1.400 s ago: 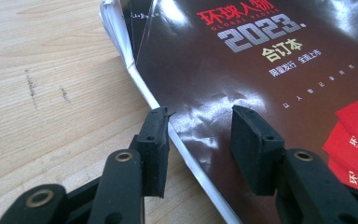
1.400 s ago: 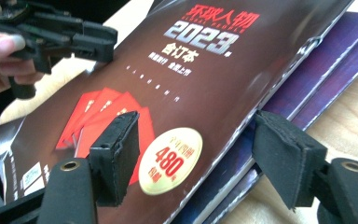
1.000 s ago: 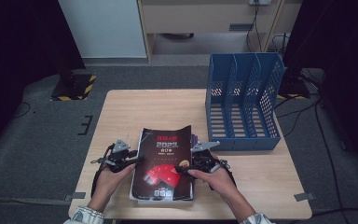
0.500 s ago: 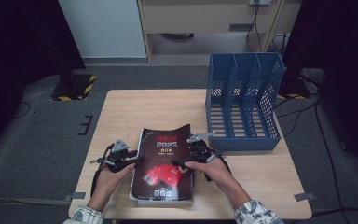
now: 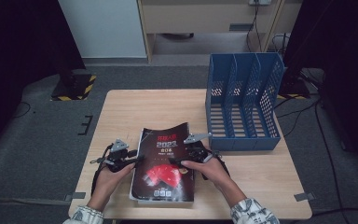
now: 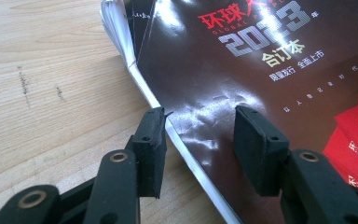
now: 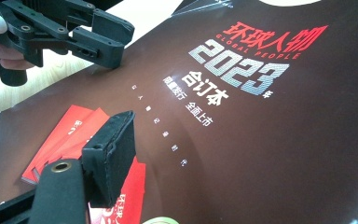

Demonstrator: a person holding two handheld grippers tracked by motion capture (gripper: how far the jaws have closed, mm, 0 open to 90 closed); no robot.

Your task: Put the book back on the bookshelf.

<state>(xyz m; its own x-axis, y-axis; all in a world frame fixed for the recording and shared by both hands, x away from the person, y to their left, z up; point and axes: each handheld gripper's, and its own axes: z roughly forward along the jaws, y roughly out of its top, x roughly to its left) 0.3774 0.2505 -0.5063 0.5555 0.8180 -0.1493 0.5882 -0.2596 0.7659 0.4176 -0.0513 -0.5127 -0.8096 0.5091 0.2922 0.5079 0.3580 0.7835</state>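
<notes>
Light wood surface (image 5: 140, 112), bare over far-left part, faint dark scuffs near magazine's spine. Dark glossy magazine (image 5: 165, 168) flat at near edge, centre, cover up, red and white print. Blue three-slot file rack (image 5: 242, 105) upright, just beyond magazine's far-right corner, at surface's far-right edge.

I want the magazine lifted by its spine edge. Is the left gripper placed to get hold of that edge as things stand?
Probably yes. The left gripper has its jaws straddling the edge of the magazine, one over the table, one over the cover, nothing between.
</notes>
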